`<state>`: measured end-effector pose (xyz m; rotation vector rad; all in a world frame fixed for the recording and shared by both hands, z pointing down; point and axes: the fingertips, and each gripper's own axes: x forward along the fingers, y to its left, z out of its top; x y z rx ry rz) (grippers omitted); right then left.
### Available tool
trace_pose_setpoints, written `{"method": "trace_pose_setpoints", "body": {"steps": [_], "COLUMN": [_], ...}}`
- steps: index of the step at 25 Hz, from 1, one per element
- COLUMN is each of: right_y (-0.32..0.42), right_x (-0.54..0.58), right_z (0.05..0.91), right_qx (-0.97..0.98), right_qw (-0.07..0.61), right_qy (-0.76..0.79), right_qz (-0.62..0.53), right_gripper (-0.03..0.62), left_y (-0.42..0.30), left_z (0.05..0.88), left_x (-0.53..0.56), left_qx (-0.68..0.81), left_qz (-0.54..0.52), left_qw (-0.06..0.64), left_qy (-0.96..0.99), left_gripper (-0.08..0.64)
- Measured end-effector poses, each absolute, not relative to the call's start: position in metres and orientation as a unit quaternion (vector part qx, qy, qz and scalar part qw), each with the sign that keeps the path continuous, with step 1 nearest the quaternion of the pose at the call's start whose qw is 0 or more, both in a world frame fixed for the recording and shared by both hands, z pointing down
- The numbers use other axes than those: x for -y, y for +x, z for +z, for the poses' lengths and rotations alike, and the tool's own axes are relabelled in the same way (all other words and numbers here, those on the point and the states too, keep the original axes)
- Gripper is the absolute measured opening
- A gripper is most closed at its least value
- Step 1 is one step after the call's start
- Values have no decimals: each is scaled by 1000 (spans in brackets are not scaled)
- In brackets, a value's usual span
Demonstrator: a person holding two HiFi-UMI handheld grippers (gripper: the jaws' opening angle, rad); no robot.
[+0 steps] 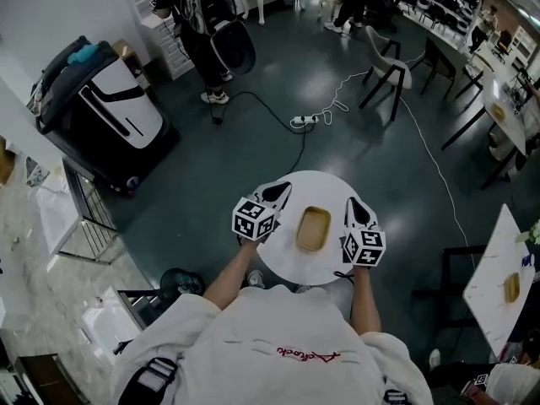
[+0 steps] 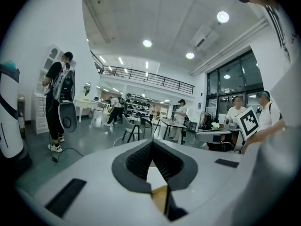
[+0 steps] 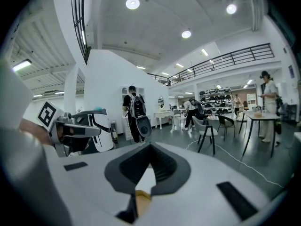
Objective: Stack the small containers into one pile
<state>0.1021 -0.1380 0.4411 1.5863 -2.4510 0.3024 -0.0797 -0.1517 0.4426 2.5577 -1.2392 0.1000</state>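
Beside the containers (image 1: pixel 313 229), whole only overhead, left gripper (image 1: pixel 281 190) and right gripper (image 1: pixel 356 207) are closed, empty.

I am looking steeply down on a small round white counter (image 1: pixel 297 264), which is standing on the dark grey-green floor (image 1: pixel 278 133). A shallow tan rectangular container (image 1: pixel 313 229) with rounded corners is lying directly on the counter, roughly at its middle. Its open side is facing up and its long side is running away from me. I am not managing to tell whether it is a single container or several nested together. Bare white top is showing all round it. In both gripper views only a sliver of the white counter is showing, with a tan edge of the container just below it.
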Motion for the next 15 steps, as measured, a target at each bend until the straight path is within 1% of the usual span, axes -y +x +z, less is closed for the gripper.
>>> {"method": "trace_pose_setpoints", "body": {"steps": [15], "right_y": [97], "right_x": [140], "right_z": [446], "right_qx": [831], "right_qw": [106], "right_qy": [536], "right_qz": [106], "right_gripper": [20], "left_y": [-71], "left_z": [438], "left_x": [157], "left_qx": [422], "left_qz": [31], "left_qw": [144], "left_qy": [895], "left_gripper": [9]}}
